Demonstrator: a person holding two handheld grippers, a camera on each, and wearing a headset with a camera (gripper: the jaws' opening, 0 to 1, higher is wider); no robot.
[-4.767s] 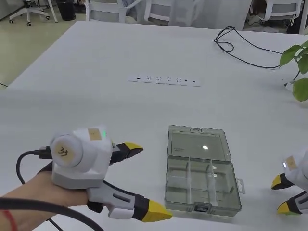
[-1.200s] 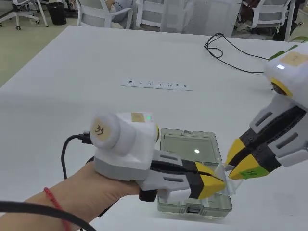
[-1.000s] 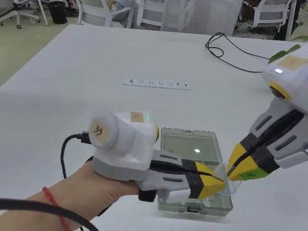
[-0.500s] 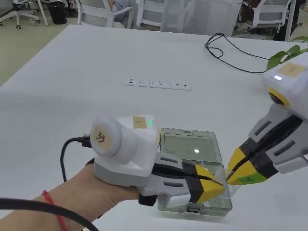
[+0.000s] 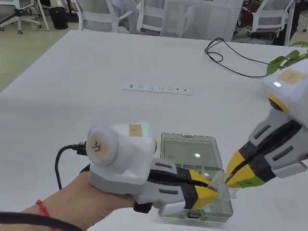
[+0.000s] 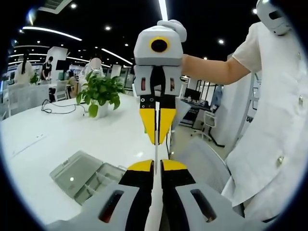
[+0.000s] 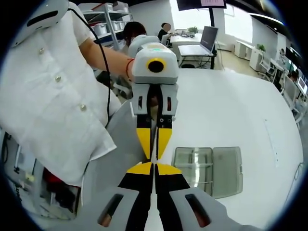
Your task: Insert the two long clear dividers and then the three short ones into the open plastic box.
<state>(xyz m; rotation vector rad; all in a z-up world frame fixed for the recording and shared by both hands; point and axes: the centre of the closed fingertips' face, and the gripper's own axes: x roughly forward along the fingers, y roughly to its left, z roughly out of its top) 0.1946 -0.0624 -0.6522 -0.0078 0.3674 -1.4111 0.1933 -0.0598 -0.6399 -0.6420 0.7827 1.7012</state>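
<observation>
The left gripper (image 5: 209, 188) and the right gripper (image 5: 231, 177) face each other, fingers of both clenched on one clear divider (image 5: 220, 183), held just above the open box (image 5: 212, 212) on the worktop (image 5: 96, 72).

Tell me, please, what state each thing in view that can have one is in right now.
plastic box: open, lid laid back flat.
dividers in the box: standing upright inside; number unclear.
clear divider: held above the box, pinched from both ends.
left tongs: shut on the clear divider.
right tongs: shut on the clear divider.
power strip: lying flat, sockets up.
</observation>
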